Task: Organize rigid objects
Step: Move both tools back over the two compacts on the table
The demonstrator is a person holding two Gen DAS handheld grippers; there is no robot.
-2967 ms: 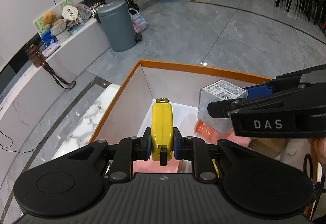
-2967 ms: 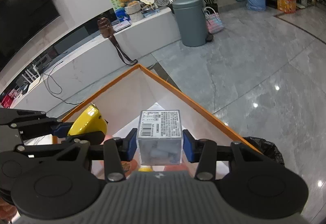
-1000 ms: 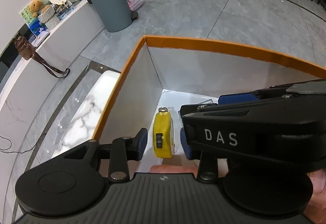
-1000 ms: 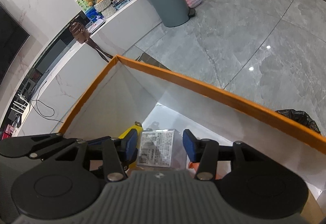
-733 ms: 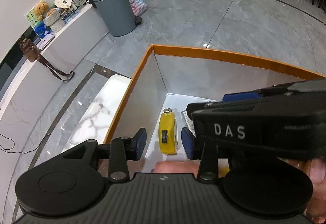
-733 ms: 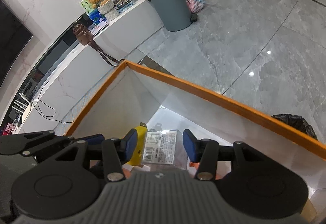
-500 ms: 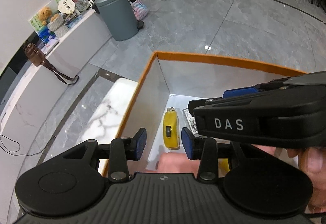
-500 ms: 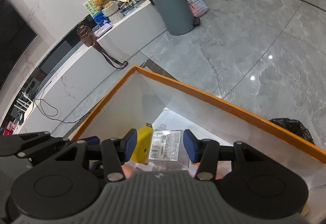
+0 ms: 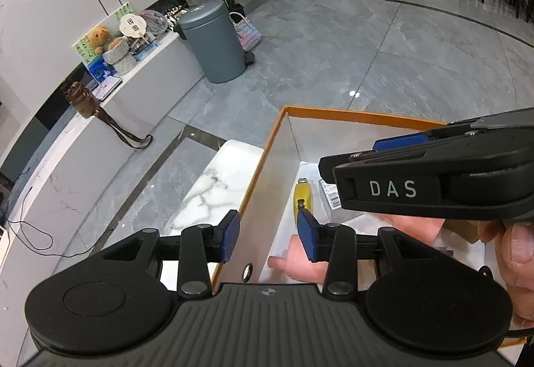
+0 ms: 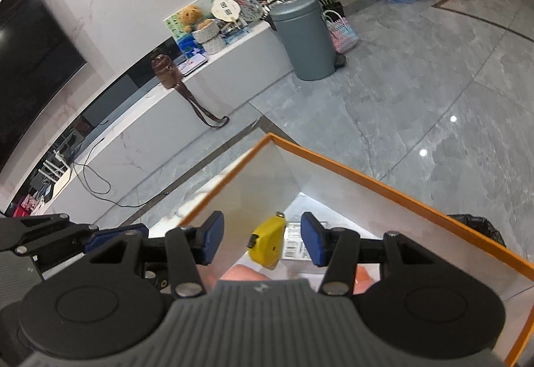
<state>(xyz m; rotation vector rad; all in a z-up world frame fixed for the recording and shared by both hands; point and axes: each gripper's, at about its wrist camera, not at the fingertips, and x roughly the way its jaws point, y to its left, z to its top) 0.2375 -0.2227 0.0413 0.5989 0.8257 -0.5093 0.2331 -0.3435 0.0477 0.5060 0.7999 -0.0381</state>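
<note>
Both sets of fingers are spread with nothing between them: the left gripper (image 9: 267,235) hangs above the orange-rimmed box (image 9: 360,116) wall, the right gripper (image 10: 262,238) above its interior. Beyond them, on the box floor, the yellow tape measure (image 10: 269,241) lies just beside the labelled clear box (image 10: 295,246). Farther off stands a grey bin (image 9: 212,43).

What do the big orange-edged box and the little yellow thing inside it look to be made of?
The orange-rimmed box looks like stiff cardboard: thin flat walls, crisp folded corners, matte pale inside. The yellow tape measure seems to be hard moulded plastic, smooth and slightly glossy, with a small metal tab at its tip; I can't be sure.
</note>
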